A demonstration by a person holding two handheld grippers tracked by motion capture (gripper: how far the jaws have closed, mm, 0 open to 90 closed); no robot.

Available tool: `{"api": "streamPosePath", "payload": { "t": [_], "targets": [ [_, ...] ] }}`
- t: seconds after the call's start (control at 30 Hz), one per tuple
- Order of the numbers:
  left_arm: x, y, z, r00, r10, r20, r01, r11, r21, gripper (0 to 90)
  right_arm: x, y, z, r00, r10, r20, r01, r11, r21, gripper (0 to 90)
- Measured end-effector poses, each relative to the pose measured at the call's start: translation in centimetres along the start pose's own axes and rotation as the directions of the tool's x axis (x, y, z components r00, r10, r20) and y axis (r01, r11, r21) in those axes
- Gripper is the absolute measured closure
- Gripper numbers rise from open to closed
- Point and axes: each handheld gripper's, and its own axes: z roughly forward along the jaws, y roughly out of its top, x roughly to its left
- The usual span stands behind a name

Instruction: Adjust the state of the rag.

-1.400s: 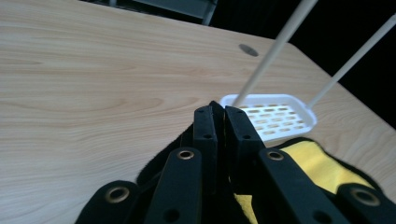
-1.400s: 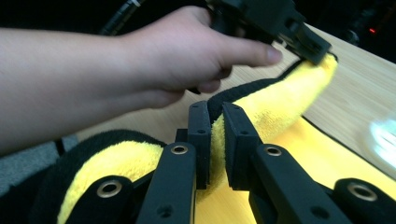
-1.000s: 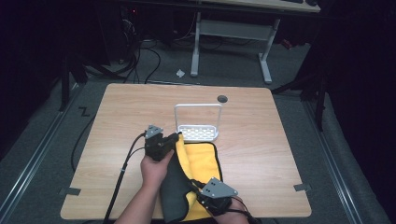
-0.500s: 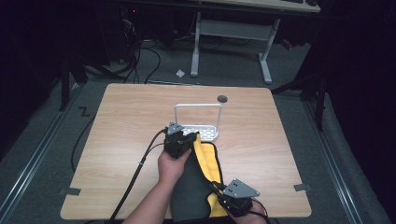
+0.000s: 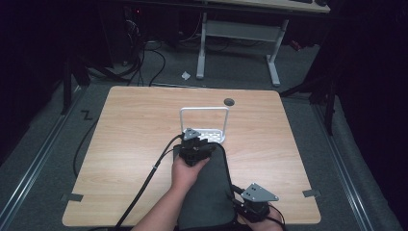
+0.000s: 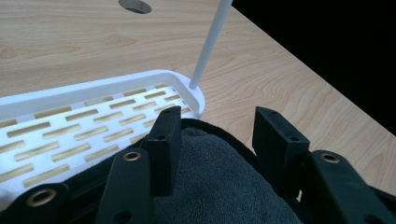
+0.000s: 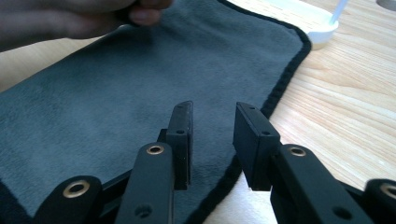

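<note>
A dark grey towel (image 5: 211, 192) lies flat on the wooden table (image 5: 134, 125), its far corner against a white slotted rack (image 5: 204, 132) with a wire hoop. My left gripper (image 5: 203, 145) is at that far corner. In the left gripper view its jaws (image 6: 212, 126) have just been opening and stand apart over the towel's corner (image 6: 210, 186), pads clear of it, the rack (image 6: 84, 121) just beyond. My right gripper (image 5: 243, 199) is at the towel's near right edge. Its jaws (image 7: 212, 121) have also just been opening and straddle the black hem (image 7: 280, 88) without pressing.
A round cable hole (image 5: 229, 101) sits behind the rack near the table's far edge. A black cable (image 5: 144, 187) trails from the left gripper off the front edge. The left hand (image 7: 70, 18) rests on the towel's far end. Bare wood lies left and right of the towel.
The towel's yellow side was showing as it was carried over; now only grey shows and it lies flat. Both hands moved right, and both grippers let go of the towel.
</note>
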Motion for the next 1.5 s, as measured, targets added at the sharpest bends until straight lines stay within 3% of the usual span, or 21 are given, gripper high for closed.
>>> {"api": "streamPosePath", "payload": {
  "t": [0.13,0.23,0.5,0.73,0.8,0.93,1.1,1.23,1.5],
  "targets": [
    [0.6,-0.8,-1.5,0.9999,0.007,-0.009,-0.006,1.0000,0.003,53.7,-0.3,-0.1,0.3,1.0000,0.005,-0.001,-0.005,1.000,0.008,69.7],
    [1.4,-1.9,-3.5,0.9993,0.030,-0.023,-0.030,0.9994,0.019,56.2,-0.3,-0.1,0.7,1.0000,0.000,0.000,0.000,1.000,0.018,70.4],
    [2.4,-6.1,-8.5,0.9964,0.070,-0.047,-0.065,0.9926,0.103,73.3,-1.0,0.7,2.2,0.9999,0.008,0.009,-0.008,1.000,0.027,73.5],
    [2.6,-7.2,-8.0,0.9899,0.113,-0.085,-0.098,0.9803,0.172,79.7,-2.8,3.3,6.0,0.9985,0.003,0.056,-0.006,0.999,0.051,83.5],
    [2.8,-7.4,-7.7,0.9884,0.124,-0.087,-0.105,0.9749,0.196,80.2,-3.4,3.8,7.5,0.9968,-0.005,0.079,-0.002,0.996,0.085,85.2],
    [2.8,-7.6,-7.8,0.9859,0.149,-0.076,-0.131,0.9702,0.204,80.4,-3.9,3.6,9.5,0.9970,-0.003,0.077,-0.009,0.987,0.162,85.8],
    [2.4,-7.9,-8.4,0.9872,0.155,-0.038,-0.143,0.9652,0.219,80.3,-3.5,3.0,8.8,0.9978,-0.021,0.062,0.010,0.985,0.175,85.6],
    [1.7,-8.5,-8.9,0.9806,0.194,-0.029,-0.182,0.9567,0.227,79.8,-3.1,2.2,7.6,0.9994,-0.016,0.030,0.011,0.986,0.165,84.9],
    [0.9,-9.3,-9.5,0.9832,0.182,0.012,-0.180,0.9586,0.220,79.3,-2.4,0.7,5.5,0.9998,-0.010,-0.014,0.012,0.987,0.159,83.1]
  ]
}}
